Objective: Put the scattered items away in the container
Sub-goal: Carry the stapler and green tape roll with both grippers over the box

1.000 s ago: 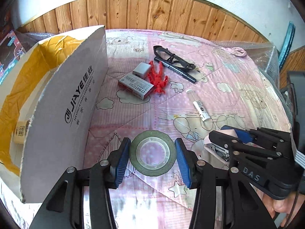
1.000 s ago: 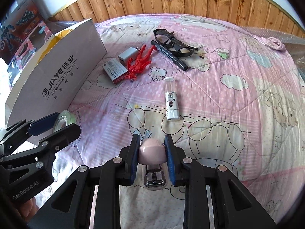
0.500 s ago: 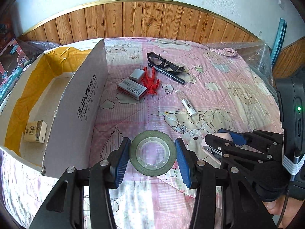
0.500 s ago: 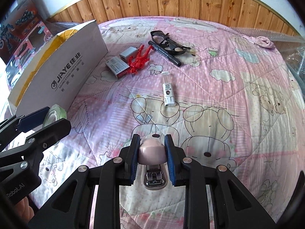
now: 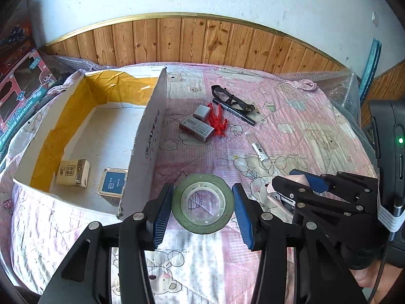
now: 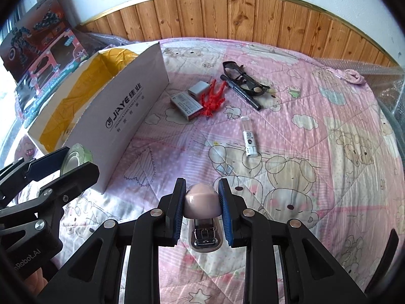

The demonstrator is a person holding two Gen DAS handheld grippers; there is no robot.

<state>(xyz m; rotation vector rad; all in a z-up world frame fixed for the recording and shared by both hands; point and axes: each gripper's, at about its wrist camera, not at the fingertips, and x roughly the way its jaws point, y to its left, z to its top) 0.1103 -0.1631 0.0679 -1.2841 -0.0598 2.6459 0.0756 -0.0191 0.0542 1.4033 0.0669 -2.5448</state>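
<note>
- Left wrist view: the left gripper [image 5: 202, 209] has its blue pads clamped on a roll of green tape [image 5: 202, 204], held above the pink quilt [image 5: 291, 126] just right of the near corner of the cardboard box [image 5: 149, 136].
- Only this view looks down into the box — a tan packet [image 5: 73, 172] and a blue-faced tin [image 5: 113, 183] lie on its white floor at the near end, just beside each other.
- At the right, the right gripper [image 5: 295, 190] shows side-on with something pink in it; from here the object cannot be made out.
- Right wrist view: the right gripper [image 6: 201, 204] is closed on a pink stapler [image 6: 201, 200], its metal underside facing the camera — a detail the other view hides.
- Here the box [image 6: 126, 101] shows its printed outer wall and yellow lining, not its floor.
- Still on the quilt, to the right of the box: a white carton [image 6: 186, 102], a grey adapter [image 6: 198, 88], a red toy [image 6: 212, 98], a black marker [image 6: 240, 92], black glasses [image 6: 243, 76], and nearer, apart from the others, a white tube [image 6: 248, 140].
- Left gripper [image 6: 76, 157] with the tape sits at the near left.
</note>
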